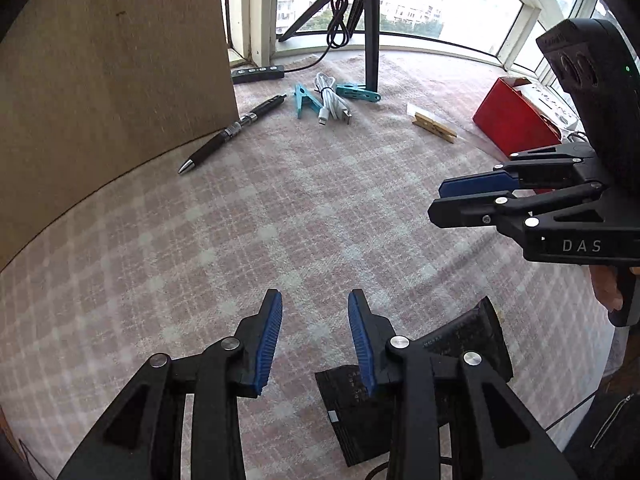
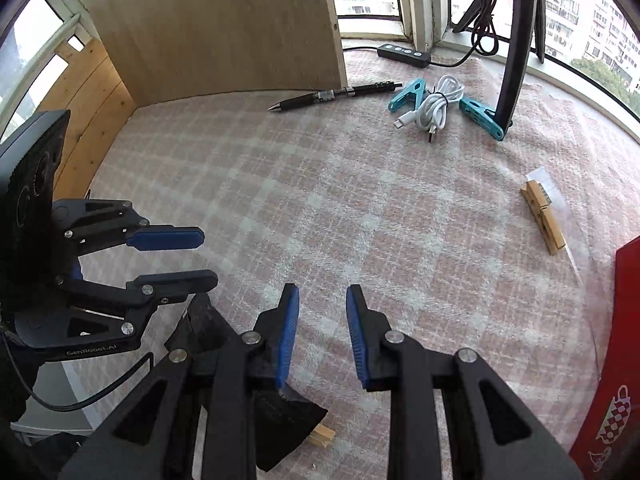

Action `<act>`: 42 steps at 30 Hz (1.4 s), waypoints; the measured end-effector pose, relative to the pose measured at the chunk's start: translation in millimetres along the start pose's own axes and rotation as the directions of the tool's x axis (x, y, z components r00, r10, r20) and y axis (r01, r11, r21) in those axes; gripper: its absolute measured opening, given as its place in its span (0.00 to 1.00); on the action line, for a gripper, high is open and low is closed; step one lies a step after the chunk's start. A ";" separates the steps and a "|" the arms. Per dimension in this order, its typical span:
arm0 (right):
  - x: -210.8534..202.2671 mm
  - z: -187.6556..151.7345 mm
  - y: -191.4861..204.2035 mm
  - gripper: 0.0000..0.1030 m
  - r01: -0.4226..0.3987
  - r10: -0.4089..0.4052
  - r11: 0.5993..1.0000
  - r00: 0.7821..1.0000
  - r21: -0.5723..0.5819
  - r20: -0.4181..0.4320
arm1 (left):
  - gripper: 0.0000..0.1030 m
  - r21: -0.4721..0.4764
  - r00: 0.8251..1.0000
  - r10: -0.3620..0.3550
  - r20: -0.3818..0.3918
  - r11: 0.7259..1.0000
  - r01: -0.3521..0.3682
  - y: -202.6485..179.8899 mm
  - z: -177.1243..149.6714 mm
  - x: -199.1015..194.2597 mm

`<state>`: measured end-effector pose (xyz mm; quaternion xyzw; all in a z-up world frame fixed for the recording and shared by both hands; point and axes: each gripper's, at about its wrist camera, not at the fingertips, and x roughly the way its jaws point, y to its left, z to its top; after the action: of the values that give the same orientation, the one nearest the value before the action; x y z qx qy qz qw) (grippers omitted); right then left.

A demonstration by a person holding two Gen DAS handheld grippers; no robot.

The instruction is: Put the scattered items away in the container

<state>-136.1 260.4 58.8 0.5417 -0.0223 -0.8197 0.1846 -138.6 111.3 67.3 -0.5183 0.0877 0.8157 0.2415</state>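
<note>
On the pink checked cloth at the far side lie a black pen, two teal clips and a coiled white cable. A wooden clothespin lies near the red box at the right. My left gripper and right gripper hover side by side over the near cloth, both open and holding nothing. A black pouch lies beneath them, partly covering a second clothespin.
A tall wooden board stands at the left, close to the pen. A black tripod stands by the teal clips, with a power strip and a hanging cord near the window sill.
</note>
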 end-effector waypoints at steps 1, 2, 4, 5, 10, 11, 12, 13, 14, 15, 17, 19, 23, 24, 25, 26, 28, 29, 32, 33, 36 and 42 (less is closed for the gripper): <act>-3.7 11.5 -6.3 0.29 0.021 -0.022 0.999 0.999 0.031 0.043 | 0.33 -0.013 0.999 0.016 0.028 1.000 -0.016 15.1 6.1 -4.6; -4.7 23.3 -11.0 0.33 0.040 -0.044 0.998 0.996 0.056 0.079 | 0.33 -0.021 0.998 0.035 0.051 0.999 -0.034 26.7 12.7 -6.5; 0.3 46.0 -16.8 0.40 0.079 -0.089 0.994 0.988 0.081 0.124 | 0.34 -0.015 0.994 0.075 0.074 0.997 -0.074 35.9 28.9 5.5; 1.7 54.2 -22.1 0.42 0.097 -0.108 0.992 0.985 0.085 0.132 | 0.36 -0.014 0.993 0.088 0.078 0.996 -0.087 39.9 35.9 13.5; 21.8 85.8 -41.3 0.47 0.159 -0.172 0.981 0.978 0.112 0.115 | 0.47 -0.050 0.994 0.078 0.071 0.996 -0.075 64.8 58.1 44.9; 25.3 87.4 -44.1 0.47 0.163 -0.177 0.979 0.978 0.121 0.112 | 0.47 -0.046 0.994 0.080 0.073 0.996 -0.077 67.9 60.8 48.9; 28.1 88.6 -47.3 0.47 0.166 -0.180 0.978 0.978 0.130 0.109 | 0.47 -0.046 0.994 0.080 0.075 0.996 -0.076 71.0 62.9 52.2; 31.9 91.0 -50.3 0.47 0.168 -0.183 0.976 0.977 0.142 0.107 | 0.47 -0.050 0.994 0.075 0.077 0.996 -0.072 74.1 64.3 54.3; 35.4 94.6 -52.2 0.47 0.162 -0.180 0.975 0.977 0.153 0.111 | 0.47 -0.057 0.995 0.068 0.079 0.996 -0.063 77.0 65.5 56.1; 36.9 98.0 -53.1 0.47 0.148 -0.168 0.976 0.978 0.158 0.123 | 0.47 -0.066 0.995 0.057 0.081 0.996 -0.051 79.3 66.4 57.3; 40.2 105.1 -53.9 0.47 0.129 -0.153 0.978 0.977 0.162 0.146 | 0.45 -0.084 0.995 0.050 0.090 0.996 -0.043 83.2 68.6 59.5; 44.2 113.8 -50.5 0.45 0.144 -0.167 0.979 0.972 0.141 0.166 | 0.43 -0.103 0.995 0.037 0.097 0.994 -0.027 87.5 70.7 62.0; 59.5 134.1 -48.3 0.34 0.178 -0.194 0.978 0.969 0.107 0.155 | 0.34 -0.124 0.995 0.037 0.096 0.992 -0.025 93.6 72.7 64.9; 65.1 139.4 -48.1 0.33 0.184 -0.198 0.978 0.970 0.100 0.145 | 0.33 -0.126 0.995 0.037 0.095 0.992 -0.024 94.6 72.9 65.8; 69.8 143.9 -47.1 0.31 0.190 -0.201 0.978 0.970 0.090 0.136 | 0.33 -0.123 0.995 0.031 0.094 0.992 -0.019 95.2 73.0 66.8; 74.3 147.9 -45.8 0.30 0.199 -0.208 0.977 0.970 0.078 0.129 | 0.33 -0.122 0.995 0.027 0.093 0.992 -0.016 95.8 73.1 67.9; 84.1 154.8 -43.5 0.30 0.221 -0.225 0.974 0.968 0.055 0.113 | 0.33 -0.123 0.995 0.022 0.094 0.992 -0.010 97.3 73.8 69.5; 89.9 157.6 -43.3 0.29 0.227 -0.231 0.973 0.968 0.047 0.098 | 0.33 -0.122 0.995 0.019 0.096 0.992 -0.007 98.0 74.1 69.6; 102.4 161.8 -44.6 0.25 0.243 -0.245 0.969 0.968 0.040 0.061 | 0.33 -0.120 0.995 0.014 0.098 0.993 -0.002 100.0 75.8 71.5; 103.9 162.1 -44.4 0.25 0.252 -0.254 0.967 0.966 0.033 0.055 | 0.33 -0.121 0.995 0.010 0.098 0.993 0.001 101.0 76.1 72.1; 103.3 155.5 -41.8 0.23 0.258 -0.259 0.966 0.965 0.015 0.033 | 0.33 -0.124 0.995 0.009 0.095 0.992 0.003 103.8 76.0 73.7; 90.5 125.8 -31.9 0.23 0.219 -0.220 0.975 0.975 -0.019 -0.015 | 0.33 -0.111 0.996 -0.002 0.093 0.994 0.013 103.9 71.3 74.4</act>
<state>-289.0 240.0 23.4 0.5464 0.0462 -0.8305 0.0977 -272.0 71.7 22.1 -0.4930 0.0288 0.8415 0.2191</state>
